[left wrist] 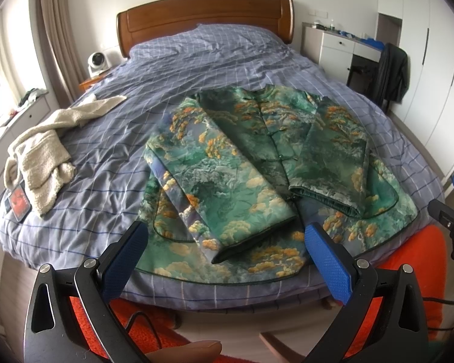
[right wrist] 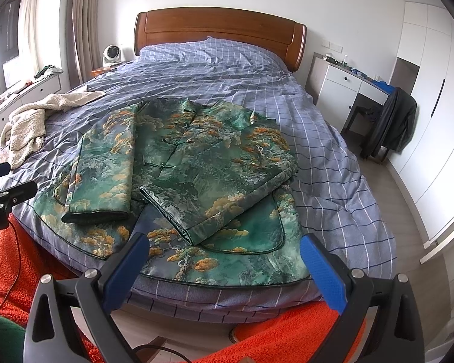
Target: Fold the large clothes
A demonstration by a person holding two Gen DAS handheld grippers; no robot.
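A green jacket with orange and white landscape print (left wrist: 257, 163) lies face up near the foot of the bed, both sleeves folded in over its front; it also shows in the right wrist view (right wrist: 196, 169). My left gripper (left wrist: 224, 236) is open and empty, held just above the jacket's hem at the bed's foot. My right gripper (right wrist: 224, 248) is open and empty, also held over the hem, to the right. A cream fleece garment (left wrist: 45, 151) lies crumpled on the bed's left side, and shows in the right wrist view (right wrist: 30, 124).
The bed (left wrist: 112, 139) has a blue checked cover and a wooden headboard (left wrist: 205, 15). A white desk (right wrist: 345, 87) and a chair with a dark coat (right wrist: 390, 124) stand to the right. A small fan (left wrist: 98, 62) sits at the left. Orange fleece (right wrist: 272, 332) is below the grippers.
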